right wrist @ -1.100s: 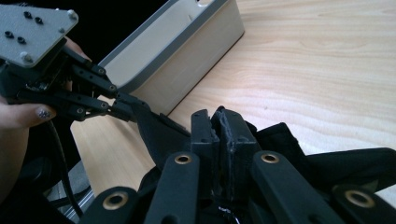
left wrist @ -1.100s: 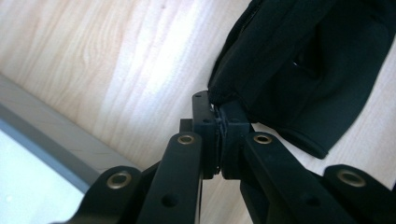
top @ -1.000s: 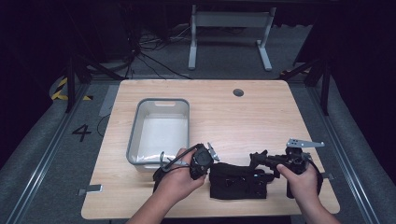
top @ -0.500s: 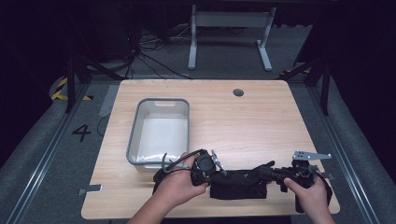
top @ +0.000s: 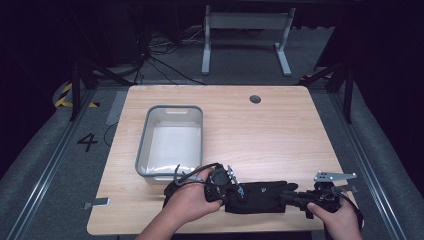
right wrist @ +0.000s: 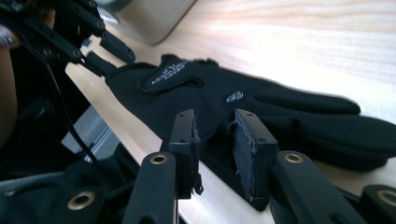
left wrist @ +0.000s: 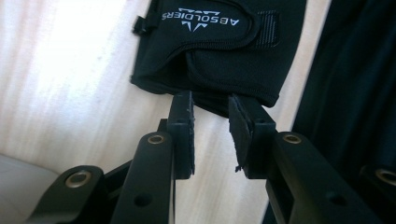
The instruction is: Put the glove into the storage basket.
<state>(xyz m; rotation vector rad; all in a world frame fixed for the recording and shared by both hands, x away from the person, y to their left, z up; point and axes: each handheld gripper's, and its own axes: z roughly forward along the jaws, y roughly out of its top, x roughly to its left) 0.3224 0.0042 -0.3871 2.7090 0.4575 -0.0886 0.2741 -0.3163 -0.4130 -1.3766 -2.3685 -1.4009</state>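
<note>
A black glove (top: 260, 196) with white lettering lies flat near the table's front edge, cuff to the left and fingers to the right. My left gripper (top: 234, 186) sits at the cuff; in the left gripper view its jaws (left wrist: 211, 107) stand apart just short of the cuff (left wrist: 210, 42), bare wood showing between them. My right gripper (top: 292, 197) is at the finger end; in the right gripper view (right wrist: 215, 121) its pads are apart and press on nothing, the glove (right wrist: 261, 112) lying just beyond. Both grippers' jaws have just been opening. The left gripper (right wrist: 100, 49) also shows across the glove.
A grey rectangular bin (top: 144, 145) stands on the wooden table (top: 260, 135) just behind my left hand. A round cable hole (top: 255, 99) is at the back. A metal stand's legs and cables are on the floor beyond the table.
Both grippers' jaws have opened off the glove. My right hand moved right along the front edge, and the glove now lies stretched out flat instead of bunched.
</note>
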